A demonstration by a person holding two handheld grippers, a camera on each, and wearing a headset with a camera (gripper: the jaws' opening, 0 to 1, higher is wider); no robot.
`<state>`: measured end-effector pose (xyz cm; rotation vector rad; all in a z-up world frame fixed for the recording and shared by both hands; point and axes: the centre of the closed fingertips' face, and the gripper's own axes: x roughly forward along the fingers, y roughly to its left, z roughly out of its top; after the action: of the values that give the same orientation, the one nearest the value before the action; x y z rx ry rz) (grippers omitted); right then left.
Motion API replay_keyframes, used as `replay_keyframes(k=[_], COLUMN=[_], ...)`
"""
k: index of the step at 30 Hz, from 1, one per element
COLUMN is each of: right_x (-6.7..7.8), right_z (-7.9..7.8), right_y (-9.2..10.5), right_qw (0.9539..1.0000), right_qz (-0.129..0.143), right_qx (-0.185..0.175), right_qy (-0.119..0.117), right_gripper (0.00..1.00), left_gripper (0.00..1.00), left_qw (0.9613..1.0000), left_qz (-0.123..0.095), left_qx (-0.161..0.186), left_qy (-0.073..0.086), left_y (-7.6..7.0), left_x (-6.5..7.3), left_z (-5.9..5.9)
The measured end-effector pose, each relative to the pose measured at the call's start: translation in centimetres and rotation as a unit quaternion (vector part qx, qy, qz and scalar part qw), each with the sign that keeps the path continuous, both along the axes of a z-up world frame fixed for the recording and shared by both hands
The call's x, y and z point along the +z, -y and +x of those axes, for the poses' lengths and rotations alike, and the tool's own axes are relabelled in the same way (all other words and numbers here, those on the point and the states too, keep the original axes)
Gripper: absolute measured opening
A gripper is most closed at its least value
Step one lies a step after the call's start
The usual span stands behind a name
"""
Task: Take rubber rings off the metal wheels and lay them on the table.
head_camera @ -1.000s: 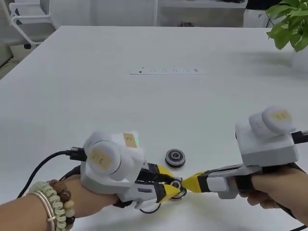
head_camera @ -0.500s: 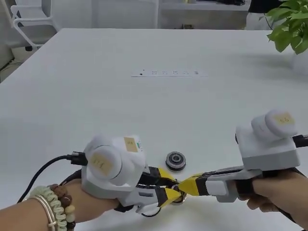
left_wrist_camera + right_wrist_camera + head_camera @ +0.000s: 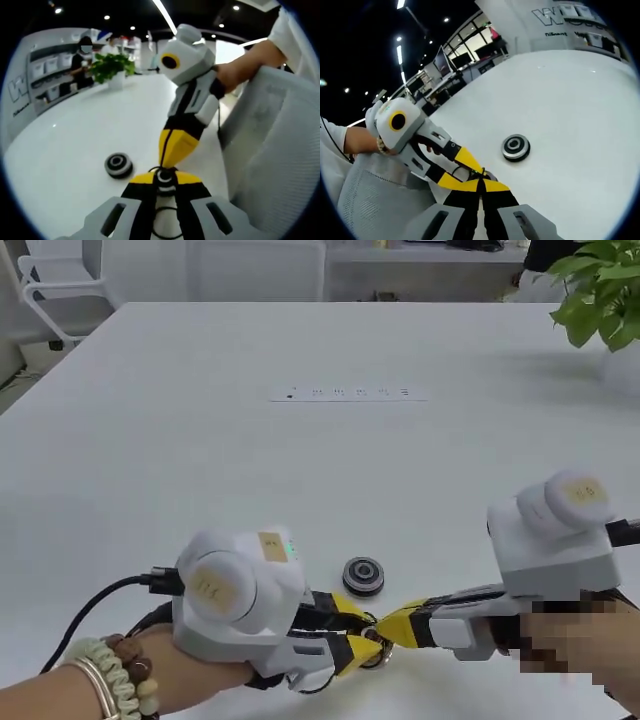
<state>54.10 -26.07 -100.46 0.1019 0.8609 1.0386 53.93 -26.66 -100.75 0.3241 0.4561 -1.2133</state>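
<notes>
- The left gripper clamps a metal wheel near the table's near edge.
- The right gripper, jaws nearly together, pinches its rubber ring.
- A second wheel wears a black ring.

Smooth matt white table, shiny metal wheel, black rubber ring

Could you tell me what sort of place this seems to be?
Probably an office or showroom: a large white table, a potted plant, a white chair, and wall shelves under recessed ceiling lights.
</notes>
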Motion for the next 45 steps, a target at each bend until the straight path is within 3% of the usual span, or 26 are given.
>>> replay_keyframes(k=[4, 10, 14, 16, 19, 20, 23, 26, 30, 39, 42, 45], right_x=[-0.2, 0.3, 0.6, 0.8, 0.9, 1.0, 1.2, 1.4, 1.5, 1.9, 2.3, 2.6], right_z=[0.1, 0.2, 0.2, 0.2, 0.1, 0.2, 0.0, -0.1, -0.2, -0.3, -0.3, -0.2], right_y=[0.1, 0.0, 0.0, -0.1, -0.1, -0.1, -0.3, -0.4, -0.6, -0.7, -0.9, -1.0], right_qw=[1.0, 1.0, 0.9999, 0.9999, 0.9999, 0.9999, 0.9998, 0.9998, 0.9997, 0.9995, 0.9992, 0.9989], right_qz=[-0.006, 0.004, 0.013, 0.014, 0.014, 0.014, 0.016, 0.018, 0.021, 0.025, 0.033, 0.038], right_qx=[0.001, -0.003, -0.005, -0.006, -0.006, -0.005, -0.004, -0.002, 0.002, 0.006, 0.006, 0.004], right_qy=[0.004, 0.003, 0.003, 0.005, 0.006, 0.009, 0.01, 0.012, 0.015, 0.021, 0.023, 0.026], right_gripper=[0.0, 0.0, 0.0, 0.0, 0.0, 0.0, 0.0, 0.0, 0.0, 0.0, 0.0, 0.0], left_gripper=[0.14, 0.17, 0.19, 0.26, 0.32, 0.32, 0.32, 0.35, 0.37, 0.5, 0.63, 0.63], left_qw=[0.9999, 0.9997, 0.9999, 1.0, 0.9996, 0.9996, 0.9995, 0.9994, 0.9982, 0.9987, 0.9985, 0.9981], left_qz=[0.007, 0.024, 0.013, 0.0, -0.028, -0.028, -0.023, -0.016, 0.025, 0.005, -0.001, -0.013], left_qx=[0.005, -0.005, -0.005, 0.001, 0.009, 0.008, 0.003, 0.0, -0.02, -0.025, -0.014, 0.007], left_qy=[-0.012, -0.003, -0.003, 0.008, -0.002, -0.001, 0.019, 0.03, 0.051, 0.043, 0.053, 0.059], left_y=[0.0, -0.4, -0.5, -0.6, -0.7, -0.9, -1.4, -1.8, -2.8, -4.2, -5.1, -5.9], left_x=[0.1, 0.6, 1.8, 2.9, 4.4, 4.6, 5.5, 5.8, 5.3, 7.0, 7.8, 8.7], left_z=[0.1, 0.0, 0.1, 0.4, 0.5, 0.4, 0.4, 0.5, 0.2, -0.9, -1.0, -0.9])
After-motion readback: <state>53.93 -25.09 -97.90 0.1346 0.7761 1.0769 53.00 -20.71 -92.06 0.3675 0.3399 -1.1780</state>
